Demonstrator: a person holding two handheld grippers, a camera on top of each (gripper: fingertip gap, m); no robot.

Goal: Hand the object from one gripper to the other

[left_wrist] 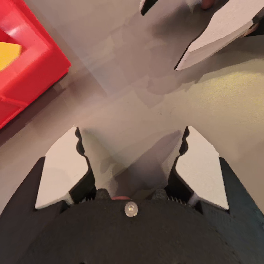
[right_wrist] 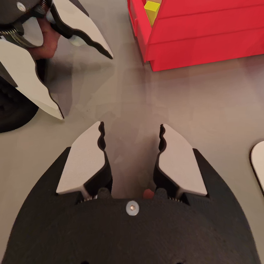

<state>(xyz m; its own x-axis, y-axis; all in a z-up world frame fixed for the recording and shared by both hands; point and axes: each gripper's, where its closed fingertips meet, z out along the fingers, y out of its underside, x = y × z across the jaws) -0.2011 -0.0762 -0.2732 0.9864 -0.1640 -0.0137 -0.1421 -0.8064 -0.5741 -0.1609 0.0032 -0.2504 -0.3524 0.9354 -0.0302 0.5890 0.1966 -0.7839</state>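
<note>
Left wrist view: your left hand-held gripper [left_wrist: 131, 127] gapes wide, bare; your right hand-held gripper [right_wrist: 132, 123] gapes too, bare. Red bin [right_wrist: 200, 42] ahead-right holds a yellow block [right_wrist: 151, 11].

From my left gripper [left_wrist: 132, 127], the bin [left_wrist: 42, 68] on the table [left_wrist: 142, 102] lies at ten o'clock, a block [left_wrist: 8, 55] inside it; my right gripper [left_wrist: 158, 41] at one o'clock.
</note>
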